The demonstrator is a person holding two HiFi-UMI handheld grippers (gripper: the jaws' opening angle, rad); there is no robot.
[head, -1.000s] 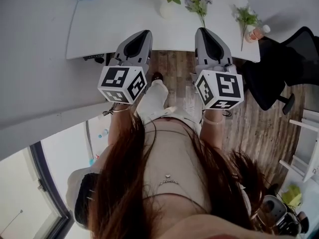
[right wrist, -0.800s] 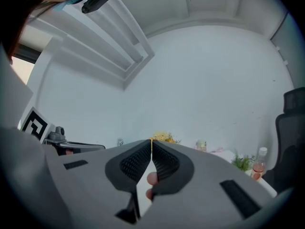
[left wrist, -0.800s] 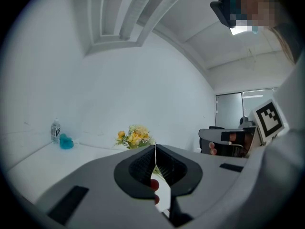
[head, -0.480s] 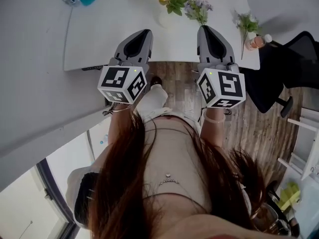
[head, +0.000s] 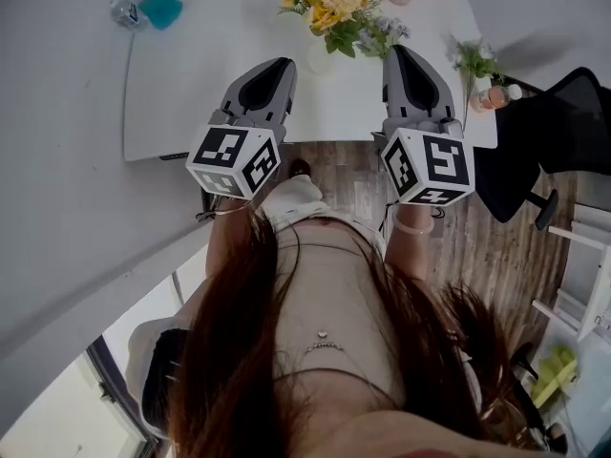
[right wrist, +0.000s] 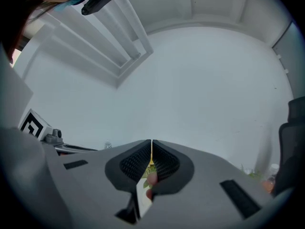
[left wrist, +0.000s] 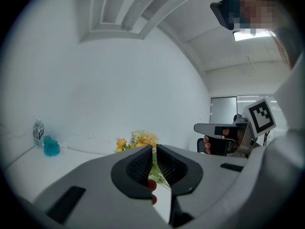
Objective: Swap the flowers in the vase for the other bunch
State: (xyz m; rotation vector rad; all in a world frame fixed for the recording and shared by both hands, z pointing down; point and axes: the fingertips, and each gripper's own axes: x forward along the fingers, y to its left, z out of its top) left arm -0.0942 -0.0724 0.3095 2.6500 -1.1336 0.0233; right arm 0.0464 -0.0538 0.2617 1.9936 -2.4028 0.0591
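A white vase (head: pixel 320 61) stands on the white table (head: pixel 191 84) and holds yellow and orange flowers (head: pixel 329 8). In the left gripper view the same flowers (left wrist: pixel 137 140) show just beyond the jaws. A second, green and white bunch (head: pixel 474 60) lies on the table's right end; its leaves (right wrist: pixel 251 173) show low on the right in the right gripper view. My left gripper (head: pixel 278 65) and right gripper (head: pixel 400 53) are level at the table's near edge, on either side of the vase. Both are shut with nothing between the jaws.
A clear bottle (head: pixel 121 12) and a blue object (head: pixel 160 10) sit at the table's far left. A pinkish bottle (head: pixel 495 93) stands at the right end, near the loose bunch. A black office chair (head: pixel 544 132) is to the right, on the wooden floor (head: pixel 496 246).
Both grippers have advanced over the table's near edge, towards the vase. The table and flowers have slid lower in the head view. The jaws stay shut.
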